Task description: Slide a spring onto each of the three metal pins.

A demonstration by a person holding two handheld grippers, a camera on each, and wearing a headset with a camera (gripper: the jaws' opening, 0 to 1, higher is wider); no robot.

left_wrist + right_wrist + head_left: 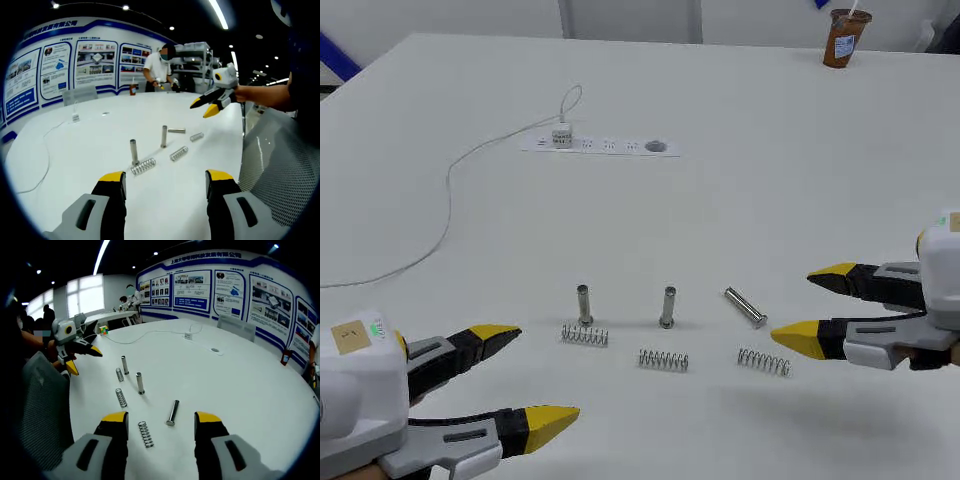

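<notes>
Yellow-tipped left gripper (540,372): jaws are standing spread, gripping nothing, hovering nearer the person and left of the middle pin (668,306).
Right gripper (797,307): jaws are gaping apart, empty, hovering right of the middle pin.
Middle pin: standing upright on the white table (770,180).
Left pin (584,303): standing upright, left of the middle pin.
Right pin (745,307): lying on its side, right of the middle pin.
Left spring (584,335), middle spring (663,359), right spring (763,361): lying loose in a row, on the person's side of the middle pin.
Power strip (610,146): lying well beyond the middle pin, a white charger (561,135) sitting in it, its cable (448,195) trailing left.
Drink cup (843,37): standing far beyond the middle pin, to the right.
</notes>
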